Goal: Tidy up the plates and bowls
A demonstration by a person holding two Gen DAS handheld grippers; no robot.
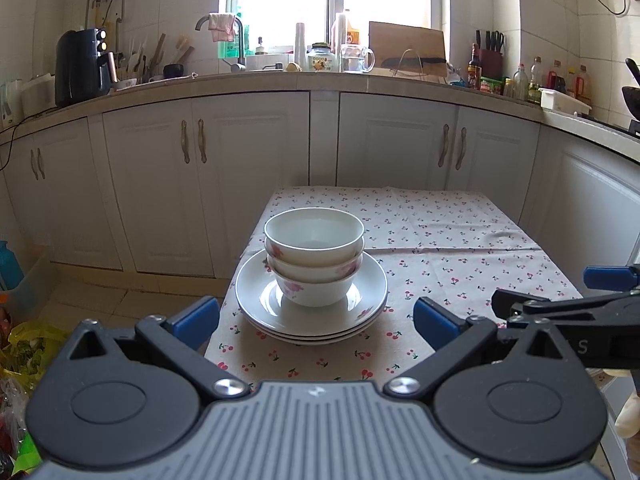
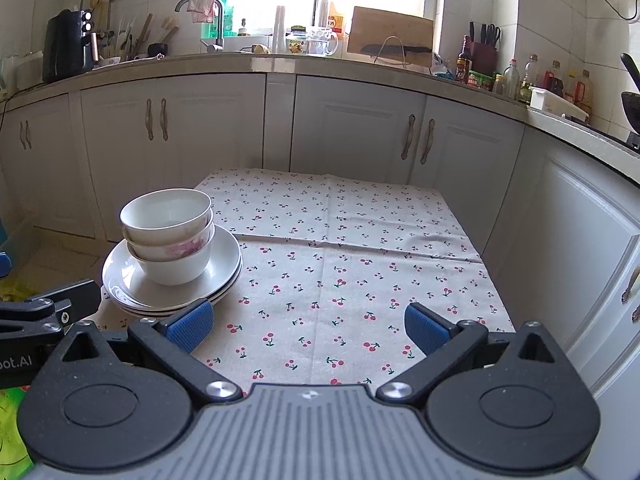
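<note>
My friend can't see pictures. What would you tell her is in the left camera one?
Three white flowered bowls sit nested on a stack of white plates on a cherry-print tablecloth. The left gripper hangs in front of them, jaws open and empty. Kitchen cabinets stand behind.

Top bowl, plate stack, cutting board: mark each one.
Top bowl (image 1: 314,232): left wrist view, inside wall of the bowl.
Plate stack (image 1: 370,280): left wrist view, bare right rim of the top plate.
Cutting board (image 2: 390,26): right wrist view, its face.
</note>
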